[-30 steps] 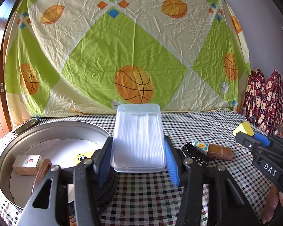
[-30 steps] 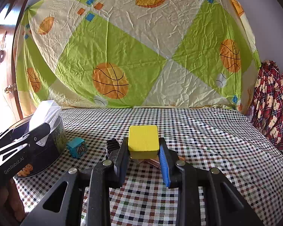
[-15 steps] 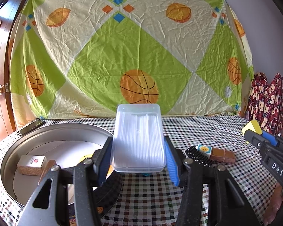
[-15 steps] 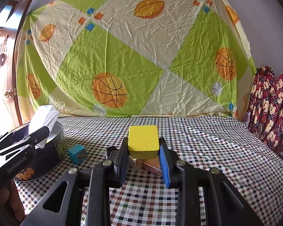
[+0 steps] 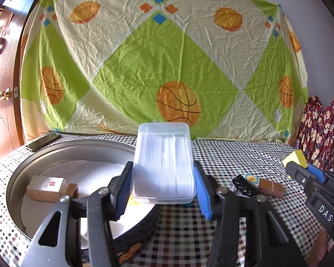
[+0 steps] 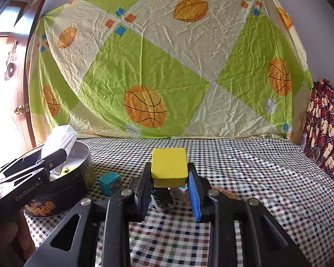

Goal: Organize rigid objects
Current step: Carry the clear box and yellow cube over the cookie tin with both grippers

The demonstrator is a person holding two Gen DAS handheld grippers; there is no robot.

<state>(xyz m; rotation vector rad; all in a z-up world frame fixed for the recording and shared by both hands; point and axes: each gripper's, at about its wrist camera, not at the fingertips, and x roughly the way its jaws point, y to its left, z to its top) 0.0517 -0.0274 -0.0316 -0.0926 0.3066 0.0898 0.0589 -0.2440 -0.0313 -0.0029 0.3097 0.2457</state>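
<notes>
Left gripper [image 5: 163, 191], centre of left wrist view: clamped on clear plastic box [image 5: 163, 163], box poised over near rim of round tin [image 5: 17, 178] at lower left. Cork block [image 5: 45, 188] already inside tin, left side.

Right gripper [image 6: 169, 185], centre of right wrist view: clenched on yellow block [image 6: 169, 166], above checked cloth [image 6: 256, 178]; tin [image 6: 78, 178] well to left of it.

Best approach, judged: carry box further over tin floor, lower flat beside cork block, release only once seated. Bring yellow block over afterwards; avoid crowding both grippers at rim. Risk: box tipping on rim.
</notes>
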